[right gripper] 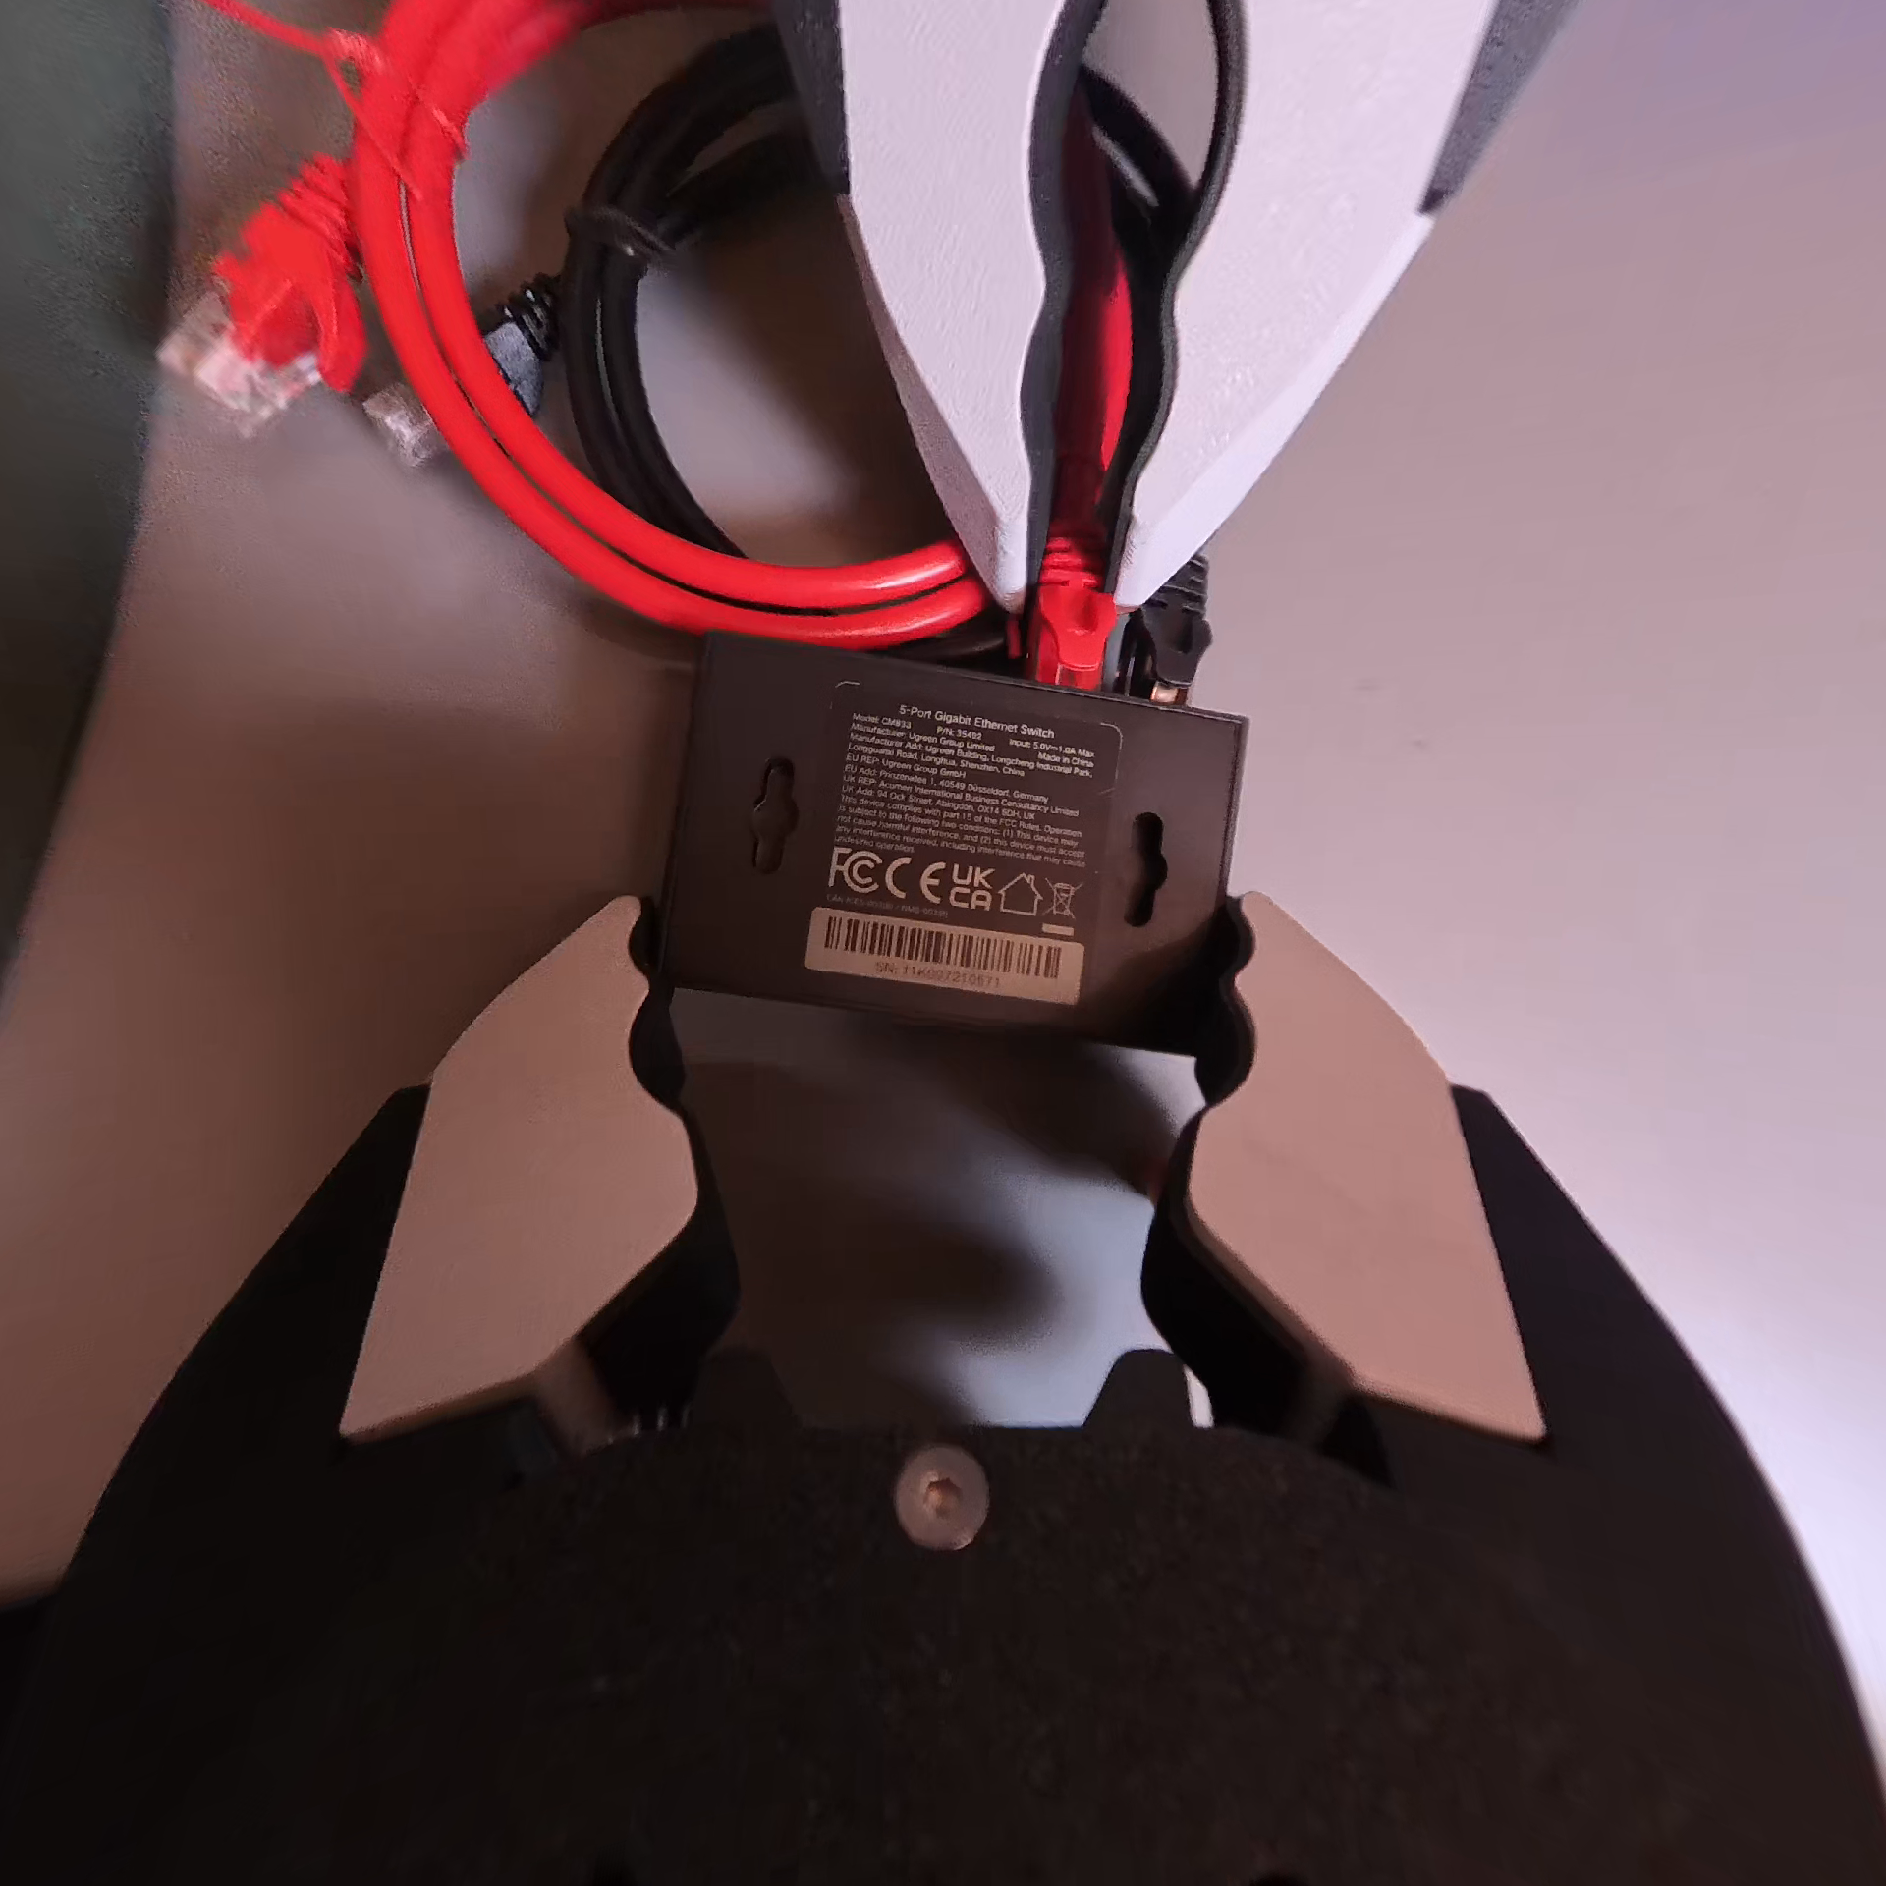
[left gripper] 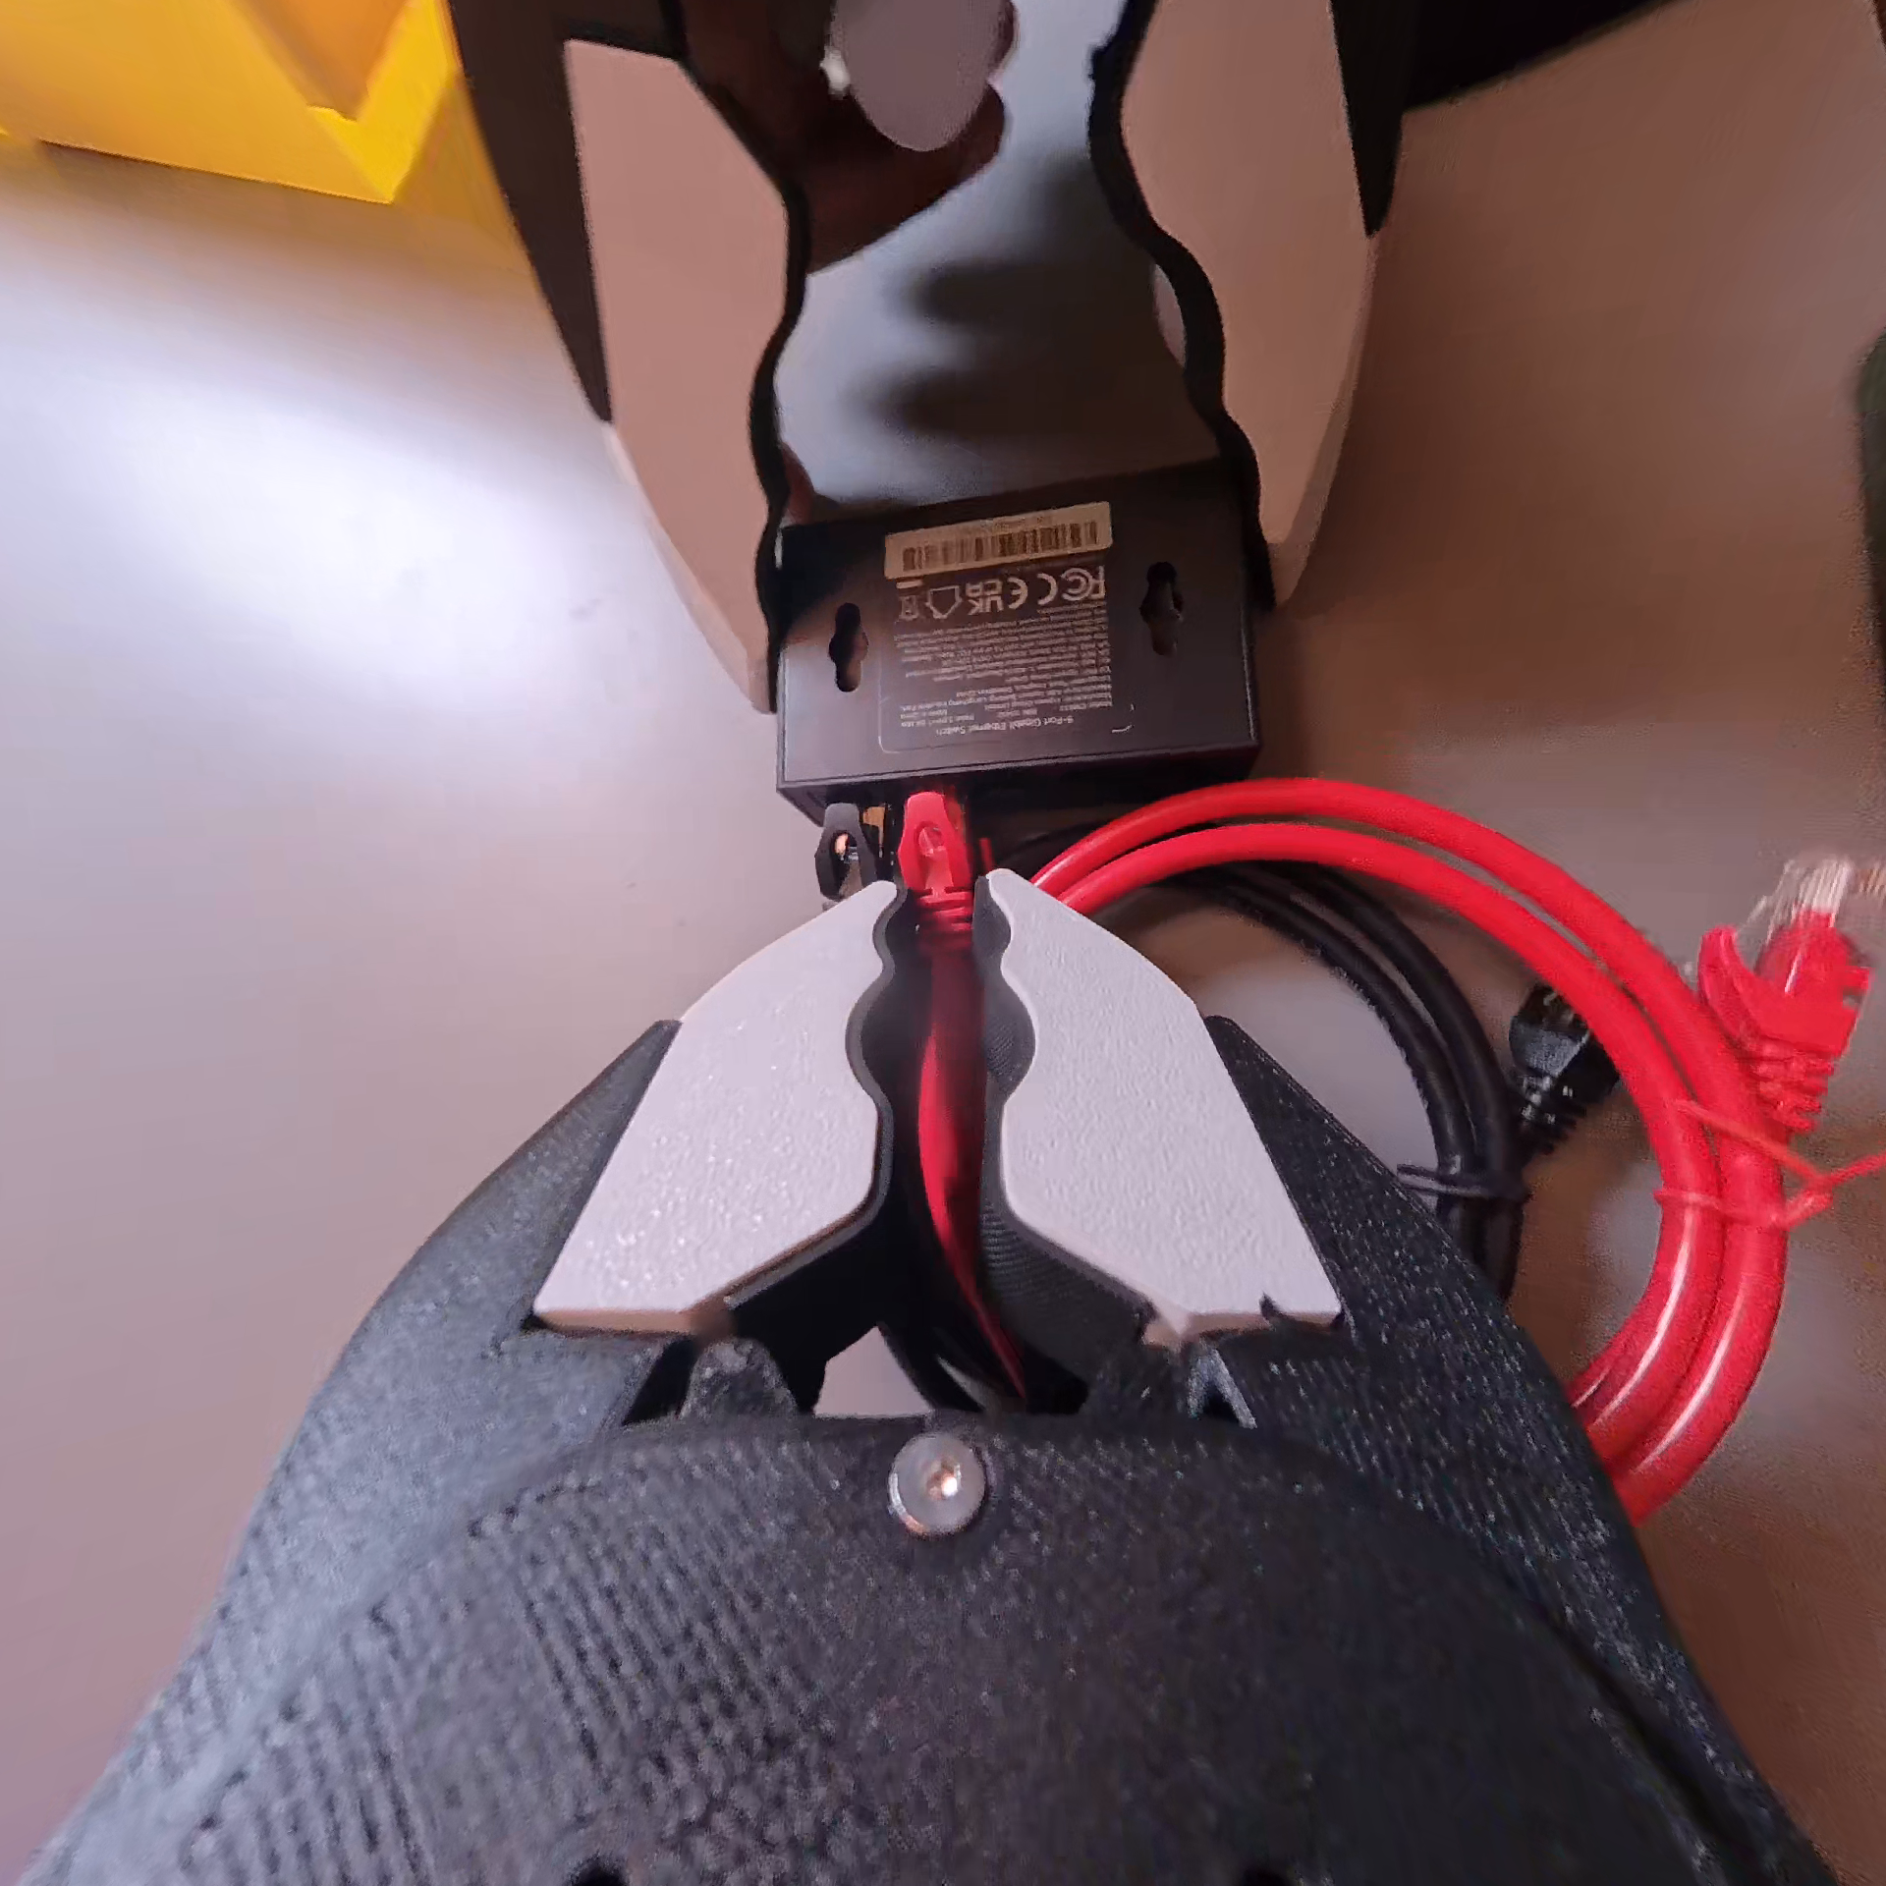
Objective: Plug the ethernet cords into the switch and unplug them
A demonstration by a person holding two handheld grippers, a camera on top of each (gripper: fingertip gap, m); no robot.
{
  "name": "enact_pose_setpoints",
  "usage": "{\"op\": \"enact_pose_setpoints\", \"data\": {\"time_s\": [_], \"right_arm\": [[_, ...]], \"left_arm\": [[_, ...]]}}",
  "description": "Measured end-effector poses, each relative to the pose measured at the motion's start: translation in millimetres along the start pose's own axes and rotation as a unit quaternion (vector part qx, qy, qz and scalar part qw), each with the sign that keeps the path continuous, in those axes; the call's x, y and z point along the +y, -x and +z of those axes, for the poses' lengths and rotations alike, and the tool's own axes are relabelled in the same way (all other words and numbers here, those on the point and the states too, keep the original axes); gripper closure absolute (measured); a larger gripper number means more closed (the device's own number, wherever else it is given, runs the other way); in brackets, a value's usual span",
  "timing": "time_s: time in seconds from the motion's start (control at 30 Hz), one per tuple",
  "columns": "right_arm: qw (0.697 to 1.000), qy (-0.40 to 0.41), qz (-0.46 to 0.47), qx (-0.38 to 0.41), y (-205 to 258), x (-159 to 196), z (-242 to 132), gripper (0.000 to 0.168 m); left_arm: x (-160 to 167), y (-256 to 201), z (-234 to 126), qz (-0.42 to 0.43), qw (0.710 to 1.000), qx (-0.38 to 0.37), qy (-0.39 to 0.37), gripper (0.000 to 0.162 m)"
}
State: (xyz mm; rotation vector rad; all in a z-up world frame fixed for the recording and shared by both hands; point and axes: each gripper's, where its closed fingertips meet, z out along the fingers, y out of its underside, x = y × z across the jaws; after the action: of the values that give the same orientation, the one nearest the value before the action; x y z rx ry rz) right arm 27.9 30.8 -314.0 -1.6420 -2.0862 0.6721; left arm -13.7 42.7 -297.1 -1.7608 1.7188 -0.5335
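A black switch lies label side up on the table. My right gripper is shut on the switch, one finger on each short side at its near end. My left gripper is shut on the boot of a red ethernet plug. The plug's tip is at a port on the switch's edge; how deep it sits is hidden. The right wrist view shows the same red plug between the left gripper fingers. A black plug sits in the port beside it, and also shows in the right wrist view.
The coiled red cord and a coiled black cord lie beside the switch. Their free ends, a red plug and a black plug, lie loose. A yellow box stands at the far left. About 6 centimeters separates my left fingertips from my right.
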Motion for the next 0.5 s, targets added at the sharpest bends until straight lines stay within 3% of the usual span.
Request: {"op": "enact_pose_setpoints", "data": {"time_s": [0.13, 0.27, 0.33, 0.43, 0.5], "right_arm": [[0.990, -0.113, 0.087, 0.018, -8, -19, -17, 0.068], [0.944, -0.227, 0.236, -0.023, -21, -33, -46, 0.073], [0.904, -0.283, 0.313, -0.065, -24, -44, -54, 0.085], [0.843, -0.353, 0.379, -0.145, -22, -64, -61, 0.117], [0.840, -0.355, 0.372, -0.171, -16, -69, -58, 0.139]], "left_arm": [[-8, 10, -14, 0.006, 0.997, -0.070, -0.043, 0.151], [-21, 19, -39, 0.054, 0.982, -0.169, -0.058, 0.151], [-27, 22, -50, 0.094, 0.968, -0.226, -0.058, 0.151], [-41, 16, -58, 0.161, 0.947, -0.272, -0.060, 0.151], [-46, 11, -59, 0.194, 0.936, -0.289, -0.051, 0.151]]}}
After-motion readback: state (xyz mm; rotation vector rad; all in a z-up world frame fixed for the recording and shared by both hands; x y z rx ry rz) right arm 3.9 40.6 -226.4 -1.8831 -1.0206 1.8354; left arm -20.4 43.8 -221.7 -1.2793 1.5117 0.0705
